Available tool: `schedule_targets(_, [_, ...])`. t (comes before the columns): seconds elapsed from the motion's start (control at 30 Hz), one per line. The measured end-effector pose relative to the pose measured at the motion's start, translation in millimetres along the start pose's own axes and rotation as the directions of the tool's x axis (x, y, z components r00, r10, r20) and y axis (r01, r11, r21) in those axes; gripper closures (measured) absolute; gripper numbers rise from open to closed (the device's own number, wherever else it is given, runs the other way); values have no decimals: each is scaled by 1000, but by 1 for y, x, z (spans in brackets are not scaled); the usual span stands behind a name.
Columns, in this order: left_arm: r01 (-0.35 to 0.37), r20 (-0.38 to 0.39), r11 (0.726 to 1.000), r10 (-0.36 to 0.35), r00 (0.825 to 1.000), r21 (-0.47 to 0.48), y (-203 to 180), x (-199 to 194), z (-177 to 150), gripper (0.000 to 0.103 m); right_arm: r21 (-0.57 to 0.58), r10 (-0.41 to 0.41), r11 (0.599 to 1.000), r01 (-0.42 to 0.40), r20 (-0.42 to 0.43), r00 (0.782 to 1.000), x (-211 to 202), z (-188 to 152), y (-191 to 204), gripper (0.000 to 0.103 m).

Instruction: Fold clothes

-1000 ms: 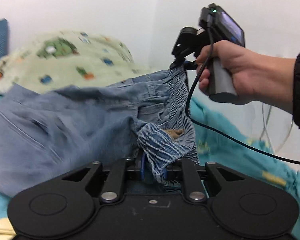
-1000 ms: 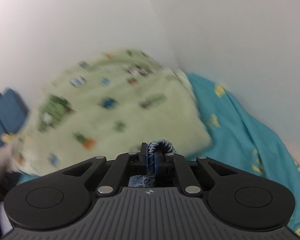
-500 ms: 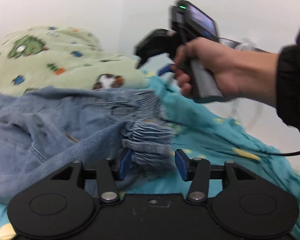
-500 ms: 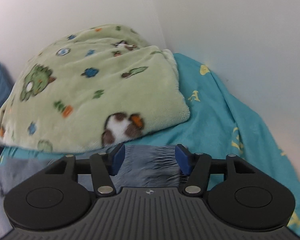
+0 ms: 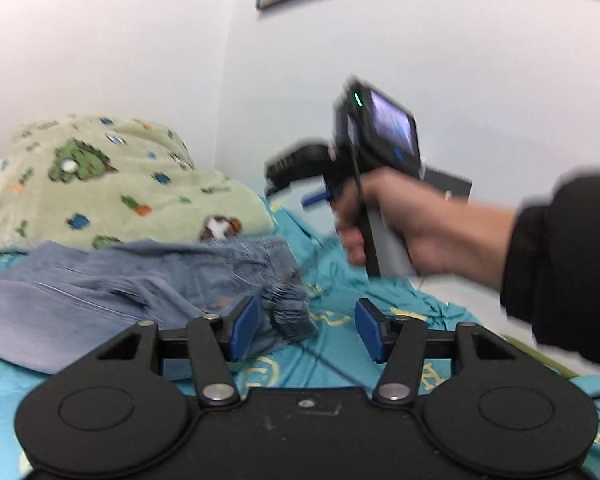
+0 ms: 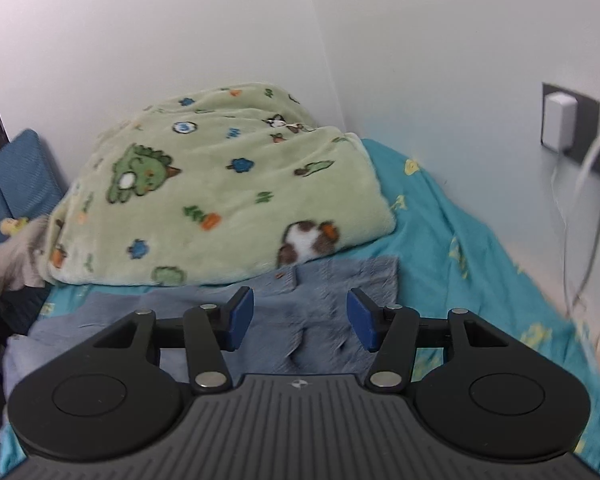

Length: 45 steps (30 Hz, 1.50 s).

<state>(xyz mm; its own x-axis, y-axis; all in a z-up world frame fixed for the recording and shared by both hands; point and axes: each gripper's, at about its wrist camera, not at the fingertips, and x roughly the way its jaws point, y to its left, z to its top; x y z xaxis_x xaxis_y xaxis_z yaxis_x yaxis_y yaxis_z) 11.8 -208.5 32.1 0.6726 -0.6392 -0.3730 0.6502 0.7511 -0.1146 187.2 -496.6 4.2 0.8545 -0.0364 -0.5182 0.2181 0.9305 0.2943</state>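
Note:
A blue denim garment (image 5: 140, 284) lies spread on the teal bed sheet (image 5: 340, 360), its gathered waistband toward me. My left gripper (image 5: 306, 328) hovers above the near waistband corner; its jaws are opening and the blue pads touch no cloth. In the right wrist view the same denim garment (image 6: 328, 280) lies flat below my right gripper (image 6: 300, 320). That gripper's jaws are closing a little, wide apart, with nothing pressed between them. The left wrist view also shows the right gripper (image 5: 296, 188), held in a hand (image 5: 420, 232) above the bed.
A green fleece blanket (image 6: 220, 192) with animal prints is heaped at the head of the bed, just beyond the denim. White walls meet in the corner behind it. A wall socket (image 6: 572, 128) with plugs and hanging cables is at right, a blue cushion (image 6: 16, 176) at left.
Both grippers were shut on the denim waistband and have let go, opening wide. They pulled back and rose, and the garment dropped flat onto the sheet.

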Motion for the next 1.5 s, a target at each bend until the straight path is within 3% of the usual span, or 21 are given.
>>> schedule_targets(0.17, [-88, 30, 993, 91, 995, -81, 39, -42, 30, 52, 60, 33, 998, -32, -12, 999, -27, -49, 27, 47])
schedule_targets(0.27, [-156, 2, 983, 157, 988, -91, 64, -51, 38, 52, 129, 47, 991, -40, -49, 998, -31, -77, 36, 48])
schedule_targets(0.53, [-271, -77, 949, 262, 962, -162, 138, -43, 12, 52, 258, 46, 966, -24, -79, 996, -34, -102, 43, 45])
schedule_targets(0.67, [-283, -78, 935, 272, 959, -213, 165, -31, 2, 52, 435, 57, 900, -14, -85, 995, -20, -112, 19, 40])
schedule_targets(0.73, [-282, -74, 927, 272, 959, -249, 179, -24, -3, 52, 531, 55, 848, 0, -87, 995, -10, -120, 5, 23])
schedule_targets(0.9, [-278, -107, 892, 257, 960, -355, 211, -6, -17, 52, 683, 52, 729, 50, -128, 990, 14, -133, -16, 21])
schedule_targets(1.03, [-322, -139, 869, 291, 947, -375, 231, 4, -24, 52, 727, 39, 684, 59, -118, 992, 23, -130, -27, 20])
schedule_targets(1.17, [-361, -153, 856, 327, 932, -369, 240, 11, -28, 52, 714, 2, 692, 110, -154, 988, 32, -133, -32, 19])
schedule_targets(1.27, [-380, -156, 854, 347, 925, -356, 240, 11, -30, 52, 697, -12, 706, 126, -166, 986, 33, -135, -32, 29])
schedule_targets(1.33, [-397, -152, 852, 367, 918, -341, 238, 7, -33, 52, 675, -40, 723, 146, -171, 984, 31, -133, -31, 55])
schedule_targets(1.5, [-421, -147, 830, 395, 907, -366, 241, -5, -37, 52, 634, -44, 766, 106, -114, 993, 14, -122, -29, 68])
